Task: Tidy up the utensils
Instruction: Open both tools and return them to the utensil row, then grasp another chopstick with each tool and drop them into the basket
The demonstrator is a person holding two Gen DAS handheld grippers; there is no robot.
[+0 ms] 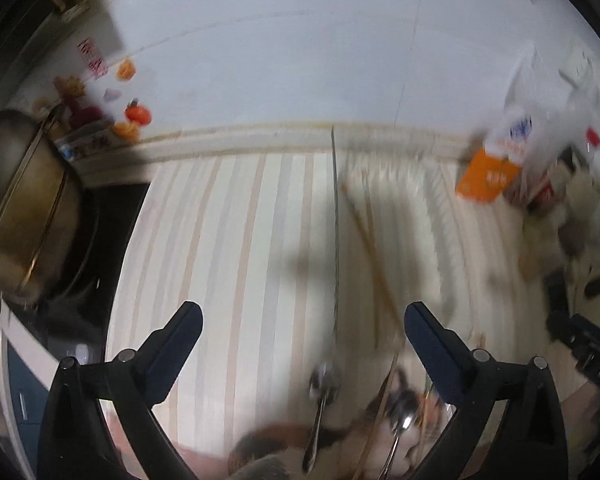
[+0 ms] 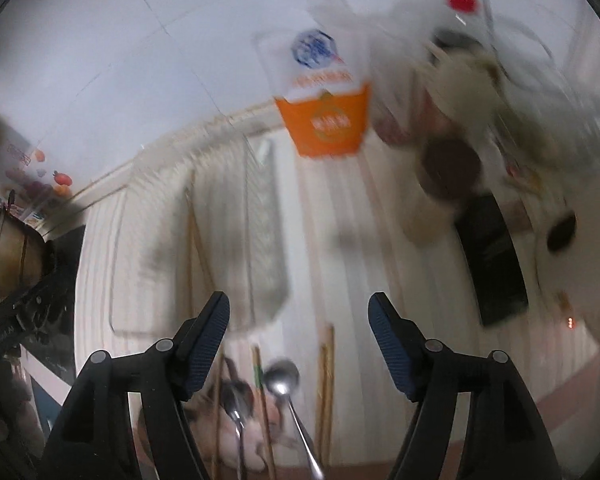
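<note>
Both tools, left (image 1: 302, 320) and right (image 2: 299, 312), gape empty; spoons (image 2: 284, 376) and chopsticks (image 2: 326, 380) lie below.

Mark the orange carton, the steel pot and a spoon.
orange carton (image 2: 326, 128), right wrist view, on its orange lower face.
steel pot (image 1: 24, 208), left wrist view, on its side wall.
spoon (image 2: 283, 376), right wrist view, on its bowl.
</note>
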